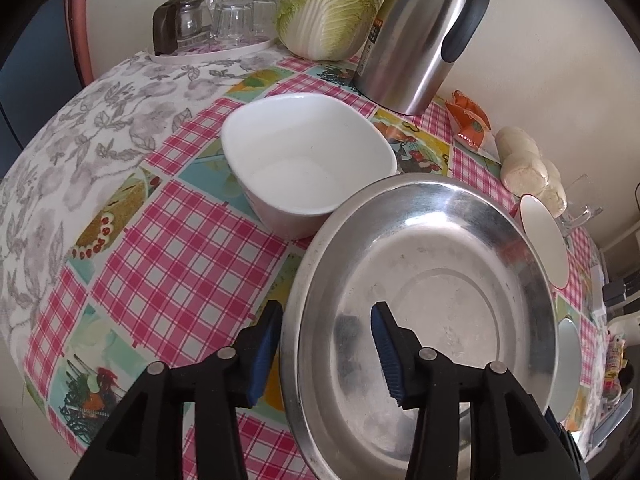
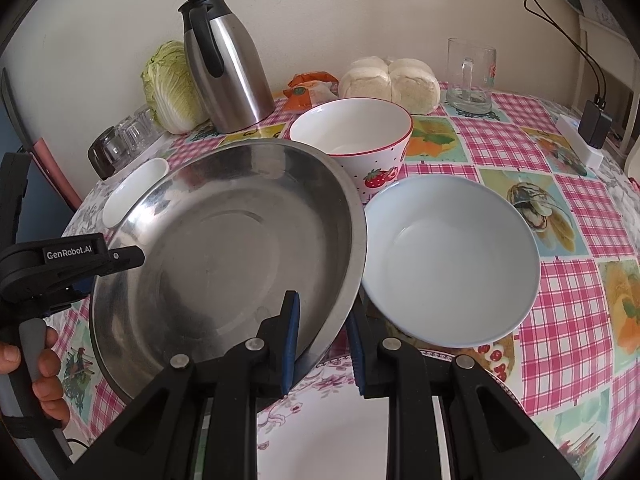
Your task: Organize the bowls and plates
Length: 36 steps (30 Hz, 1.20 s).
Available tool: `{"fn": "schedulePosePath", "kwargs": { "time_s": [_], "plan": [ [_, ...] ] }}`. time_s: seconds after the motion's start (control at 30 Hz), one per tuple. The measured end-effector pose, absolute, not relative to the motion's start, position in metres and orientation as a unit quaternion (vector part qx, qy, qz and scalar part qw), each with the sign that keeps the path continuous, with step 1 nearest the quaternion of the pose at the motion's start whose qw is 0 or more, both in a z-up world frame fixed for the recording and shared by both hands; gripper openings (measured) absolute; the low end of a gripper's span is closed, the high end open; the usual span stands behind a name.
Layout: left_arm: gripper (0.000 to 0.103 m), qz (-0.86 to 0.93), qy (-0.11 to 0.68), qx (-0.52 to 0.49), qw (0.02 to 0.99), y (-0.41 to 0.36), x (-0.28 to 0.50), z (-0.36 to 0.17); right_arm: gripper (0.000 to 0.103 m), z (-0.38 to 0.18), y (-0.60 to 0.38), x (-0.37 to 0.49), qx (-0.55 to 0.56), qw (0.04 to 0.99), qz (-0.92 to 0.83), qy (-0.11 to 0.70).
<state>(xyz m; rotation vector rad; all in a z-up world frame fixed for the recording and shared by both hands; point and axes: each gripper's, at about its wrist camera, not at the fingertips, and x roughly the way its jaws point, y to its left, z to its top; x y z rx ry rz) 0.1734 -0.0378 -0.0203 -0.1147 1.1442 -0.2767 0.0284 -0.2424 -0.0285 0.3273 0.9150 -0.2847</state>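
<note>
1. Right wrist view has the steel plate (image 2: 224, 240) front and centre, tilted, its near edge over a floral plate (image 2: 340, 420) at the bottom of frame. The right gripper (image 2: 322, 344) is clamped on its rim, one pad inside, one outside.
2. Left gripper (image 1: 324, 356) straddles the opposite rim with a clear gap at each pad, so it's parted and not pinching. That leaves the plate hanging from the right side alone.
3. Handling guess: thin polished metal, light and stiff, won't break, but pretty slick under rubber pads. The flat rim is the only sensible spot to grab. With one grip it'll probably want to swing, so keep it low.
4. Neighbours are the fragile ones: a pale blue bowl (image 2: 452, 260) touching or just beside the plate's right edge, a strawberry bowl (image 2: 352, 136) behind, and a white bowl (image 1: 304, 160) on the left side. Clanking steel into those is the risk.
5. Further back on the checked tablecloth (image 2: 580, 280): a steel thermos jug (image 2: 228, 72), a napa cabbage (image 1: 332, 8), and buns (image 2: 392, 78).
</note>
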Motion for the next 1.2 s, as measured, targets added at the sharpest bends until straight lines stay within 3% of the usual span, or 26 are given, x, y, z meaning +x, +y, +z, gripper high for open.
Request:
{"fn": "schedulePosePath", "kwargs": {
  "time_s": [0.27,0.4,0.53,0.67,0.77,0.9,0.97,1.13,1.2],
  "plan": [
    [0.062,-0.115,0.541,-0.033,0.833,-0.034,0.165,-0.003,0.024,-0.025,-0.241,0.025,0.159,0.869,-0.131,0.449],
    [0.069,-0.114,0.536,-0.031,0.836,-0.031,0.159,0.008,0.034,-0.014,-0.238,0.021,0.151,0.874,-0.133,0.442],
    [0.076,-0.116,0.53,-0.017,0.84,-0.034,0.151,0.017,0.037,0.0,-0.236,0.014,0.145,0.881,-0.135,0.43],
    [0.083,-0.114,0.527,0.0,0.842,-0.035,0.142,0.02,0.061,0.01,-0.235,0.007,0.139,0.884,-0.148,0.421],
    [0.089,-0.108,0.527,0.016,0.843,-0.037,0.135,0.019,0.071,0.011,-0.239,0.001,0.138,0.882,-0.159,0.421],
    [0.094,-0.102,0.527,0.034,0.843,-0.039,0.126,0.018,0.078,0.01,-0.243,-0.007,0.14,0.877,-0.173,0.426],
    [0.101,-0.103,0.521,0.037,0.847,-0.039,0.123,0.019,0.079,0.009,-0.246,-0.013,0.141,0.874,-0.181,0.427],
    [0.102,-0.104,0.503,0.041,0.857,-0.039,0.112,0.026,0.081,0.007,-0.256,-0.026,0.156,0.866,-0.199,0.432],
    [0.103,-0.103,0.496,0.038,0.862,-0.038,0.108,0.029,0.086,0.007,-0.26,-0.032,0.166,0.862,-0.205,0.432]
  ]
}}
